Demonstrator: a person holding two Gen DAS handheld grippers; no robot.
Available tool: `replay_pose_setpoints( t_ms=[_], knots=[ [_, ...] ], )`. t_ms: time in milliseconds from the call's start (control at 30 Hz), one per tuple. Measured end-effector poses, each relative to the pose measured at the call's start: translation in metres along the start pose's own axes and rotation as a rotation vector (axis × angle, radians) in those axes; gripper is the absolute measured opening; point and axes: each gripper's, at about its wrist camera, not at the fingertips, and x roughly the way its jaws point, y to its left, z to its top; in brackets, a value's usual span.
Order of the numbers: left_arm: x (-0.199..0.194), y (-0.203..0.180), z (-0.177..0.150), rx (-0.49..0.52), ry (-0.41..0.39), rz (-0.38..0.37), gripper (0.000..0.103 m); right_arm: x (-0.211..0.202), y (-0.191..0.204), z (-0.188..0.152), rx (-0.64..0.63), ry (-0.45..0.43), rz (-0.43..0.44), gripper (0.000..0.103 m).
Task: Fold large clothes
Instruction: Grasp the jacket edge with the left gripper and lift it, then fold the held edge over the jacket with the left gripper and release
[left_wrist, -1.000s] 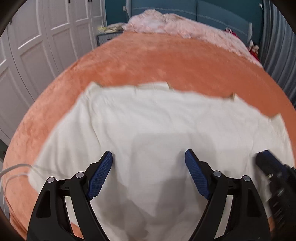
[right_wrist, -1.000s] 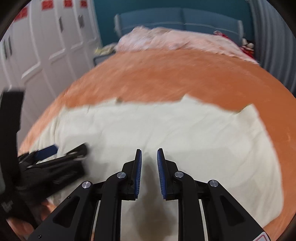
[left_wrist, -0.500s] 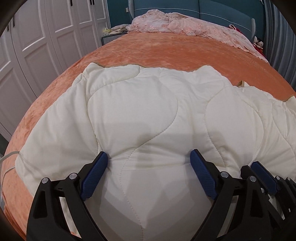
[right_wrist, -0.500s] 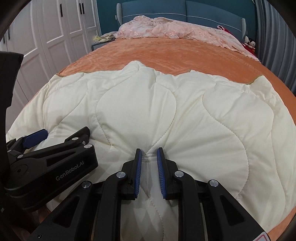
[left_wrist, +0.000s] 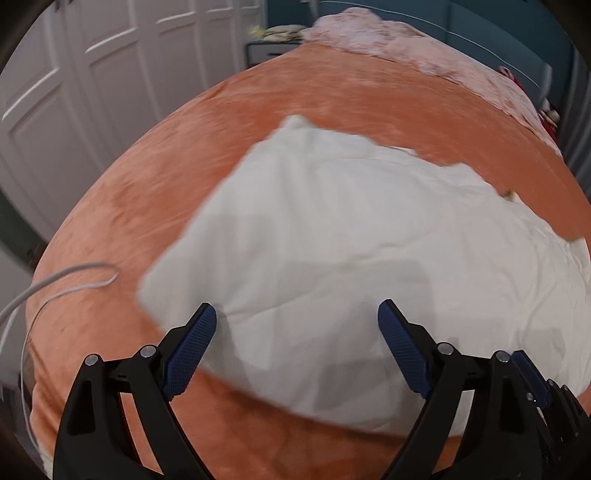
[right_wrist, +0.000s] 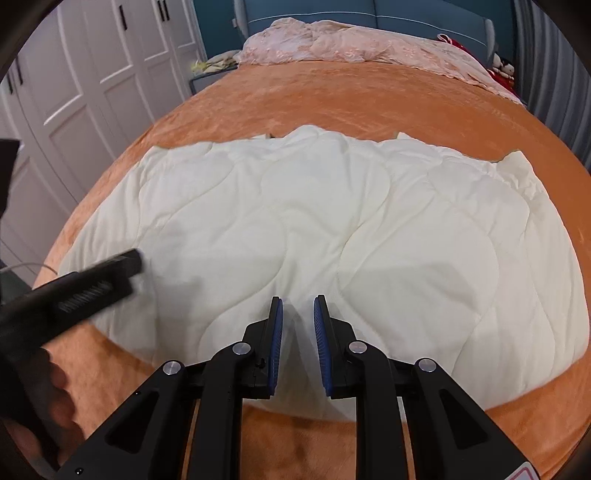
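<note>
Now the cream quilted garment (right_wrist: 332, 229) lies spread flat on the orange bed cover (right_wrist: 332, 96), and every place below is given from that garment. Off its left edge, white wardrobe doors (right_wrist: 81, 74) stand well apart, and a thin white cable (left_wrist: 66, 280) loops on the cover just beside the left corner.

At the garment's near-left corner hovers the left hand-held gripper (left_wrist: 295, 328), its blue pads spread wide with nothing between them. That view is smeared by motion, so I cannot tell whether the pads touch the cloth. In the right view it shows as a dark blurred shape over the same left edge, tilted inward toward the garment's middle.

At the middle of the near hem sits the right hand-held gripper (right_wrist: 298, 332), its pads drawn narrow; a small ridge of cloth appears to rise between them, yet the gap is visible and I cannot say it is pinched.

The garment's long axis runs left to right, crosswise to both grippers, and its bulk lies ahead of them. The left one is nearer the free left corner, so a fold from that side would likely fall to it.

Beyond the far edge, a pink crumpled blanket (right_wrist: 351, 40) rests against the blue headboard.
</note>
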Motion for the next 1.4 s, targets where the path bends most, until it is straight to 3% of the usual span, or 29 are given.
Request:
replay_pose_setpoints(
  t_ms=[167, 233, 333, 367, 433, 633, 700, 733, 800, 967, 1167, 1400],
  knots=[
    [-0.003, 0.050, -0.002, -0.124, 0.038, 0.015, 0.090, -0.005, 0.010, -0.005, -0.017, 0.004, -0.001, 0.018],
    [0.001, 0.077, -0.004, -0.217, 0.065, -0.004, 0.092, -0.006, 0.013, -0.007, -0.028, 0.009, -0.001, 0.018],
    [0.019, 0.103, -0.008, -0.307, 0.122, -0.076, 0.094, -0.002, 0.017, -0.008, -0.033, 0.017, -0.005, 0.020],
    [0.028, 0.111, -0.010, -0.349, 0.149, -0.137, 0.095, -0.001, 0.017, -0.009, -0.034, 0.018, -0.007, 0.020],
    [0.034, 0.120, -0.013, -0.410, 0.150, -0.196, 0.098, 0.002, 0.018, -0.011, -0.035, 0.025, -0.014, 0.020],
    [0.040, 0.106, -0.005, -0.387, 0.133, -0.240, 0.097, 0.009, 0.023, -0.013, -0.064, 0.039, -0.045, 0.020],
    [0.042, 0.100, -0.002, -0.384, 0.137, -0.270, 0.090, 0.011, 0.023, -0.012, -0.066, 0.041, -0.049, 0.020],
    [0.043, 0.098, 0.001, -0.381, 0.137, -0.286, 0.079, 0.012, 0.024, -0.013, -0.067, 0.041, -0.051, 0.020],
    [0.038, 0.092, 0.004, -0.378, 0.139, -0.285, 0.072, 0.012, 0.025, -0.013, -0.073, 0.040, -0.055, 0.020],
    [0.017, 0.084, 0.011, -0.350, 0.102, -0.297, 0.036, 0.013, 0.026, -0.013, -0.080, 0.037, -0.060, 0.020],
    [-0.032, 0.063, 0.024, -0.254, 0.003, -0.317, 0.025, 0.008, 0.023, -0.012, -0.053, 0.046, -0.035, 0.020],
    [-0.097, 0.005, 0.037, -0.100, -0.109, -0.379, 0.020, -0.009, 0.011, -0.013, -0.010, 0.038, 0.026, 0.021]
  ],
)
